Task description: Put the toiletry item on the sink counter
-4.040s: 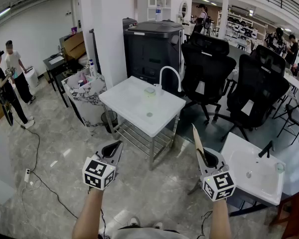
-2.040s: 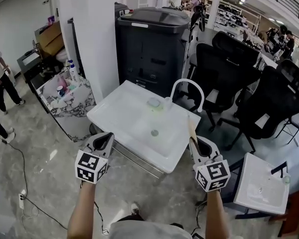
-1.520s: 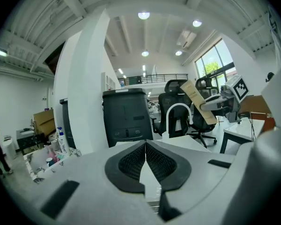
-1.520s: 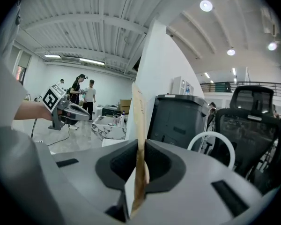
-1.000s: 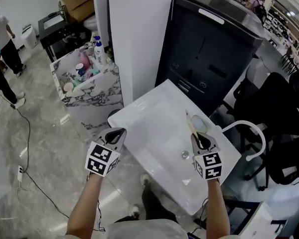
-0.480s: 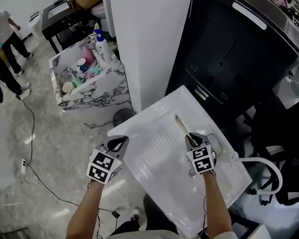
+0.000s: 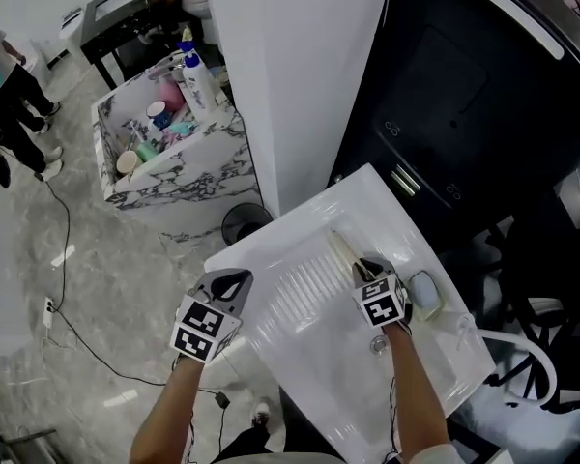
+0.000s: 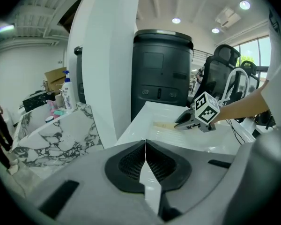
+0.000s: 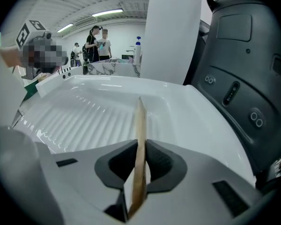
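Observation:
A thin, flat tan wooden toiletry stick (image 7: 341,250) sits between the jaws of my right gripper (image 7: 364,267), low over the ribbed drainboard of the white sink counter (image 7: 300,327). In the right gripper view the stick (image 9: 141,121) stands on edge between the pads, which still touch it while the jaws are opening (image 9: 140,146). My left gripper (image 7: 234,278) hangs shut and empty at the counter's left edge; in its own view (image 8: 145,146) the jaws meet, with the right gripper (image 8: 185,121) and stick (image 8: 165,124) beyond.
A white pillar (image 7: 290,75) and a black cabinet (image 7: 474,95) stand behind the counter. A marble-patterned bin (image 7: 164,153) holds several bottles at the left. A small dish (image 7: 425,293), drain (image 7: 377,344) and white faucet (image 7: 517,356) lie right of my right gripper. People (image 7: 5,95) stand far left.
I have come up to the sink counter. My right gripper has lowered and tipped the stick from pointing up to lying low over the ribbed drainboard. The left gripper stayed shut beside the counter.

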`<state>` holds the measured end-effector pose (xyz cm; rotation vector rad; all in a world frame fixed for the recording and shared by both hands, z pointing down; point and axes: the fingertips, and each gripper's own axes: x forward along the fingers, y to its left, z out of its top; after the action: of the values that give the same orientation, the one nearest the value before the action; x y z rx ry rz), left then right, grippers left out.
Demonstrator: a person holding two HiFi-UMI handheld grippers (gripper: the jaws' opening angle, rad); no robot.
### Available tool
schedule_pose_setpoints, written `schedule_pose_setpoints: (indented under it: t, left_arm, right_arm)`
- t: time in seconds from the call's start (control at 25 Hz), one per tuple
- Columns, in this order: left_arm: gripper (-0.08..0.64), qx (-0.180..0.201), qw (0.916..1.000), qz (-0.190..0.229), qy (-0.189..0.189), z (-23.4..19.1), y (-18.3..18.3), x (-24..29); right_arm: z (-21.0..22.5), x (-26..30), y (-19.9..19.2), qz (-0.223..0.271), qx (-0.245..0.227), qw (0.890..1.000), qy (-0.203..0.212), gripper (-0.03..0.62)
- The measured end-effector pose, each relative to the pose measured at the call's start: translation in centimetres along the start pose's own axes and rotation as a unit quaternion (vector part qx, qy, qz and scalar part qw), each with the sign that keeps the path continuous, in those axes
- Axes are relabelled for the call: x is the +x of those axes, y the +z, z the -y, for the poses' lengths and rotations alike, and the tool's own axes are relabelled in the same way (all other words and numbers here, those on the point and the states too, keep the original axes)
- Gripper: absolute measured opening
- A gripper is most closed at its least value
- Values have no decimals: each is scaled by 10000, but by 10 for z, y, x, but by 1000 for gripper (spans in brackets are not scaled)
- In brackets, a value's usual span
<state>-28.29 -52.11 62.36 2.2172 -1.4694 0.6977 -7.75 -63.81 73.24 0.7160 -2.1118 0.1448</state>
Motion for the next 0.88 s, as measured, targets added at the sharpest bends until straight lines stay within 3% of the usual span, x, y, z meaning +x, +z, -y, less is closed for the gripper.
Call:
schedule_pose_setpoints:
  t: [0.28, 0.56, 0.76, 0.88]
  left_arm:
    - [11, -18, 10000, -35, -16, 4, -6, 1]
    - [11, 28, 10000, 12, 11, 7, -5, -9]
    - [11, 94, 9999, 129, 5, 10, 0, -23]
    - [11, 165, 9996, 225, -22, 18, 6, -36]
  right_arm:
    - [-3, 10, -2, -72, 9, 10000, 57, 55]
    - [-8, 8, 6, 102, 214, 9997, 83, 124]
    - [-14, -15, 11, 265, 427, 9987, -23, 130]
    - [-15, -47, 19, 563, 665, 9957, -300, 127]
